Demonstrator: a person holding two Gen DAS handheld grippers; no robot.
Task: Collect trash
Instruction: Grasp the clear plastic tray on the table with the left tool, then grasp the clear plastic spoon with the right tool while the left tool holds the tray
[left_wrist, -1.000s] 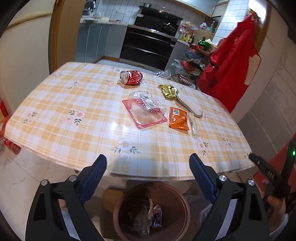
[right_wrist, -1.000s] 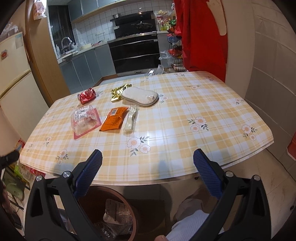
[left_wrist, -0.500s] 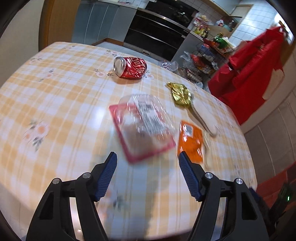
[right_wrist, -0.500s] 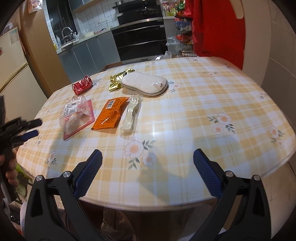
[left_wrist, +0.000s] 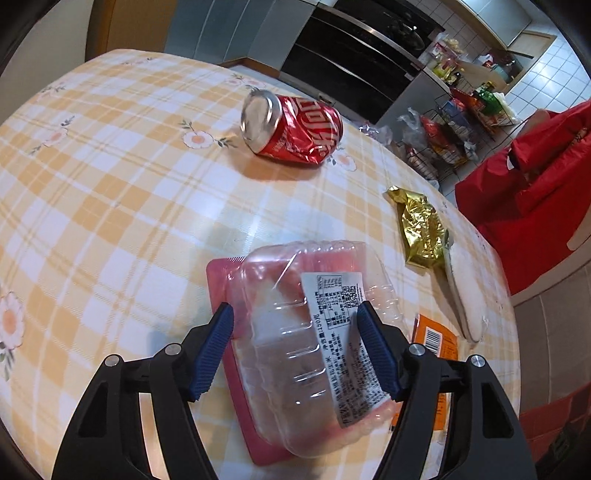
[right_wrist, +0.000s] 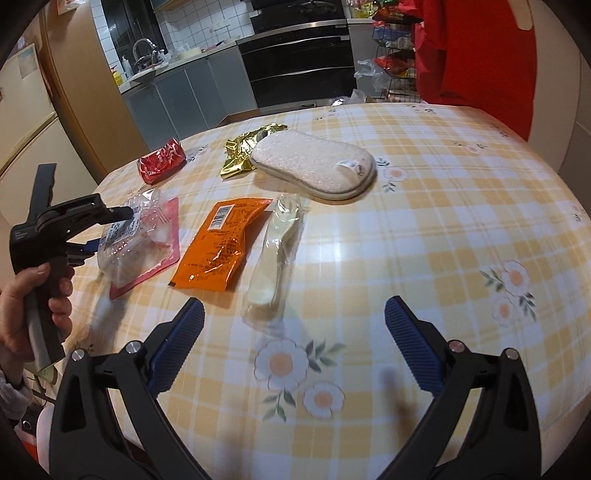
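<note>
Lengthwise, the clear plastic food tray (left_wrist: 310, 332) is laid roughly along the left gripper (left_wrist: 295, 328) line of sight, its far end turned toward the crushed red can (left_wrist: 291, 127) further back on the checked tablecloth (left_wrist: 110, 192). It is seen as a crumpled transparent shell over a pink base, with a white printed label run down its right side. The left fingers (left_wrist: 214, 347) are spread about as wide as the tray, one blue pad at each flank; whether the pads are touching the plastic cannot be told. From the right wrist view the same tray (right_wrist: 136, 236) is seen at the tip of the hand-held left gripper (right_wrist: 110, 229). The right gripper (right_wrist: 295, 347) is held wide open over the cloth, nothing between its pads, with the orange sachet (right_wrist: 221, 243) and a clear wrapper (right_wrist: 277, 251) just beyond.
</note>
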